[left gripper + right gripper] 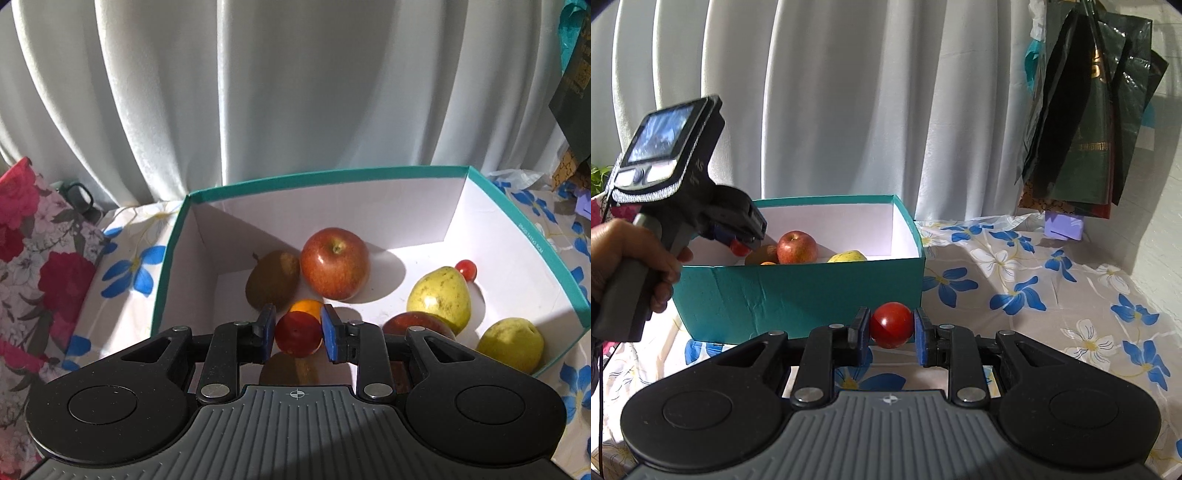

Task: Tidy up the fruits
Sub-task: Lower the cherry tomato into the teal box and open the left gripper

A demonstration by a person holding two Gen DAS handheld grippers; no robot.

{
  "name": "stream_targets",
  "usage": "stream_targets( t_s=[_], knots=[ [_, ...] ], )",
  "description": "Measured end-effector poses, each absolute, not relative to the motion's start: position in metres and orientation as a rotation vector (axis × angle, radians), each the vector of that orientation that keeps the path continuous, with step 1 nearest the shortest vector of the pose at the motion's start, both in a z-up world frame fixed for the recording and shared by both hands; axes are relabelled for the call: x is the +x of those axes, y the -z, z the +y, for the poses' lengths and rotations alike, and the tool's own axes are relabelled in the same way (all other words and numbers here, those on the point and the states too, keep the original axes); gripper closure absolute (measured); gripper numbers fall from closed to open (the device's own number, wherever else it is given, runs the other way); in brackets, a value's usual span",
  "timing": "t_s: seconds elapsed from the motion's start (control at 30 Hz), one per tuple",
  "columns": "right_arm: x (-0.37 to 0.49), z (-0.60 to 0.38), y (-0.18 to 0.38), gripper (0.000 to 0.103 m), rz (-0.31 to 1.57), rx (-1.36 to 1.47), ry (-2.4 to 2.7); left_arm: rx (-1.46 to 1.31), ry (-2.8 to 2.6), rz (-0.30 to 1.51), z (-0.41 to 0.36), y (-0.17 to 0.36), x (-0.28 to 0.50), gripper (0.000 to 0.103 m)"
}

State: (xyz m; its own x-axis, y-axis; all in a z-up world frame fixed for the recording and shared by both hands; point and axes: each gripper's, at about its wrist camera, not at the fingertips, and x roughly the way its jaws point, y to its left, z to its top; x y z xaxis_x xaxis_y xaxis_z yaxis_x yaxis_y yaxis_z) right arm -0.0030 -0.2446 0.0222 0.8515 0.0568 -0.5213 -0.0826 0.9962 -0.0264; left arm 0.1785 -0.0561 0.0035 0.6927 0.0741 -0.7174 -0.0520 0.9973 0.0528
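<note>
Your left hand-held gripper (298,334) clamps a small red fruit (297,333) above the teal box (528,236), over the orange (306,307) beside the apple (334,263). Your right hand-held gripper (891,329) clamps a red tomato (891,325) in front of that box.

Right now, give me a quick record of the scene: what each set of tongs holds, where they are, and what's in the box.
left tongs: shut on a small red fruit, over the box
right tongs: shut on a tomato, outside the box, above the cloth
in box: apple, kiwi, orange, two pears, small tomato

Teal box (798,295) (white inside); blue-flowered cloth (1015,295).
</note>
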Motion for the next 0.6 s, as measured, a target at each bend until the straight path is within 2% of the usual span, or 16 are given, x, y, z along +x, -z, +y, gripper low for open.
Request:
stream_targets(
  t_s=[0.17,0.3,0.37,0.4,0.47,0.5,0.53,0.57,0.6],
  knots=[
    [-0.004,-0.246,-0.024,0.079,0.545,-0.047,-0.067,0.036,-0.068,0.823,-0.059,0.007,0.183,0.072],
    [-0.003,-0.248,-0.025,0.079,0.539,-0.046,-0.067,0.037,-0.075,0.826,-0.06,0.008,0.183,0.068],
    [-0.002,-0.248,-0.025,0.079,0.536,-0.046,-0.067,0.035,-0.079,0.823,-0.06,0.006,0.182,0.049],
    [-0.002,-0.248,-0.026,0.079,0.535,-0.045,-0.065,0.033,-0.078,0.816,-0.06,0.004,0.18,0.045],
    [-0.002,-0.249,-0.027,0.079,0.53,-0.043,-0.064,0.035,-0.076,0.8,-0.061,0.0,0.176,0.027],
    [-0.001,-0.249,-0.027,0.079,0.528,-0.041,-0.063,0.035,-0.074,0.789,-0.061,-0.004,0.173,0.022],
    [0.0,-0.25,-0.028,0.079,0.527,-0.041,-0.065,0.036,-0.077,0.782,-0.061,-0.007,0.17,0.009],
    [0.0,-0.249,-0.028,0.079,0.524,-0.041,-0.066,0.037,-0.081,0.77,-0.061,-0.011,0.167,0.004],
    [0.0,-0.249,-0.029,0.079,0.522,-0.041,-0.067,0.041,-0.081,0.755,-0.061,-0.015,0.163,0.004]
  ],
)
